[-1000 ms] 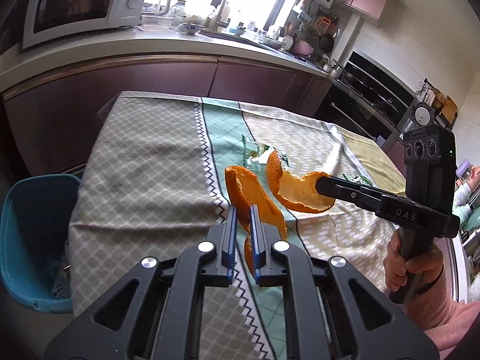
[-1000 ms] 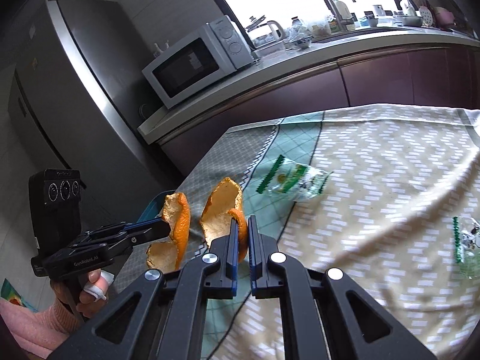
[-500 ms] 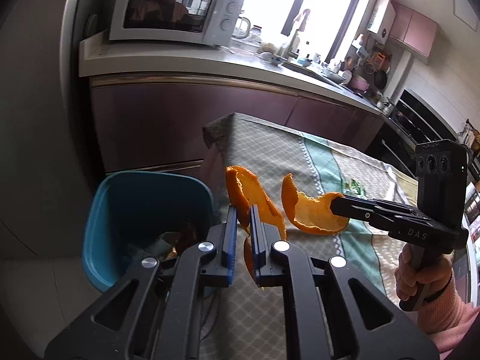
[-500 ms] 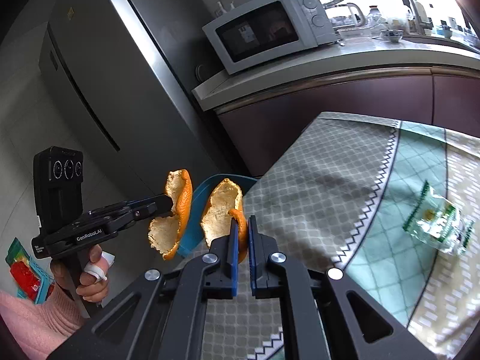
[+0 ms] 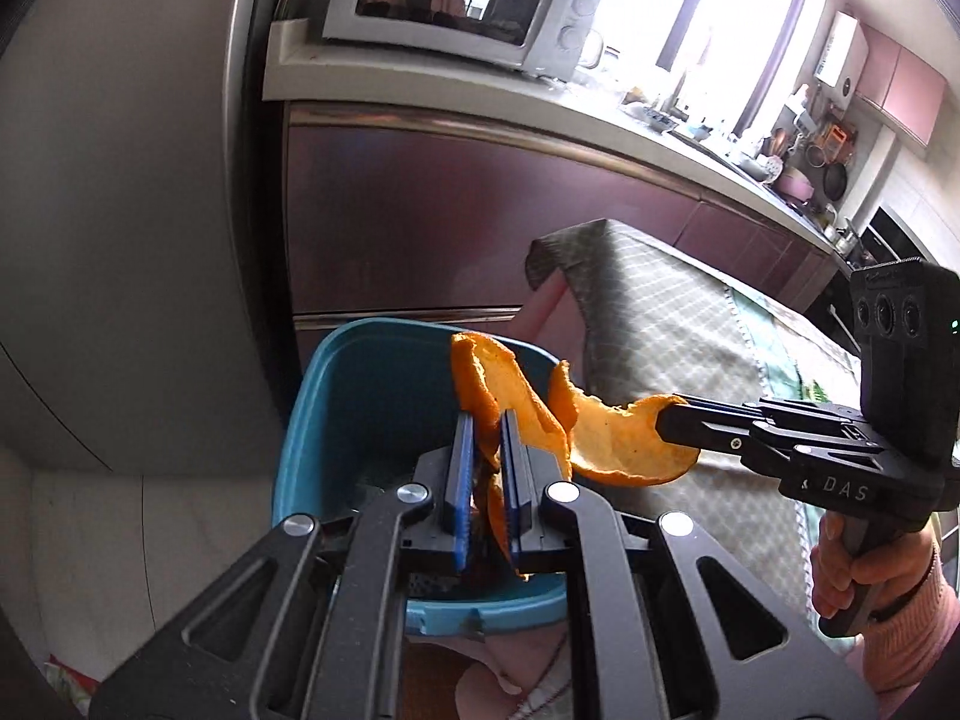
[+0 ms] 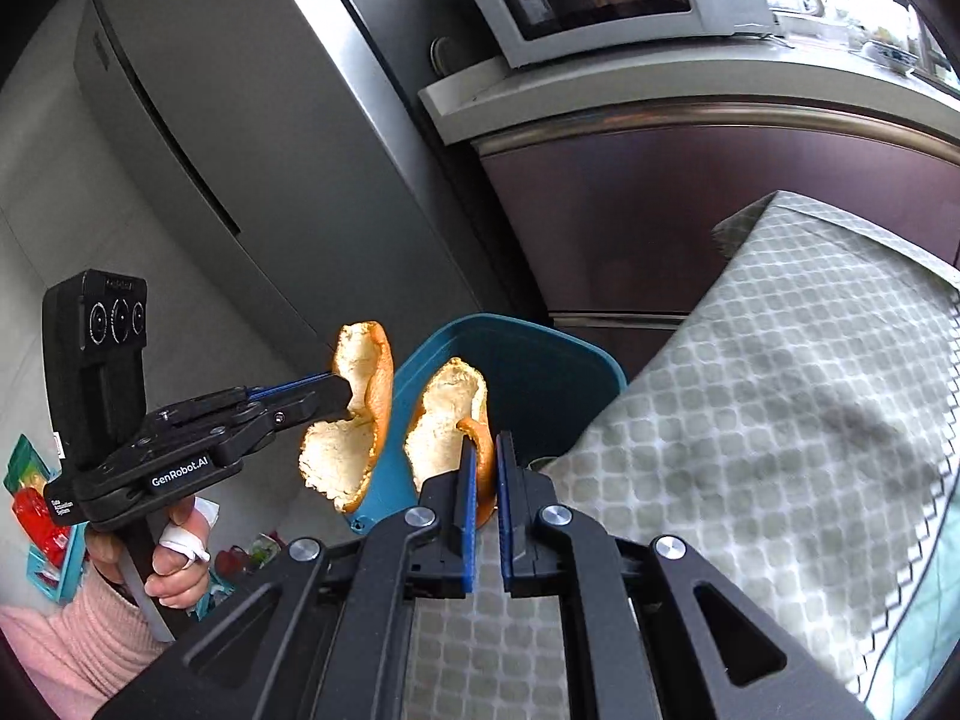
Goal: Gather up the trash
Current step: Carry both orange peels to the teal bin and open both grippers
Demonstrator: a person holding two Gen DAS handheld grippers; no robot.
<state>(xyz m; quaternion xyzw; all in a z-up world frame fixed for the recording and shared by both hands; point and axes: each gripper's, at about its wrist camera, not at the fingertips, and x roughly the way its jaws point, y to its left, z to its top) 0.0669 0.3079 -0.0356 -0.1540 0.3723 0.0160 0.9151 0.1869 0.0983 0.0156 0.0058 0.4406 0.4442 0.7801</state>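
Left gripper point(image 5: 485, 420) clamps curled orange peel point(image 5: 480, 384); right gripper point(image 6: 487, 441) clamps second pithy peel point(image 6: 447, 420); smooth teal bin point(image 5: 336, 420) below.

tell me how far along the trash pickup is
Done: each tongs has lifted a piece of orange peel off the table. In hand: the left tongs grip one peel, the right tongs another, both by the blue bin. Left: open over the bin. Nothing else to pick up shows in these views.
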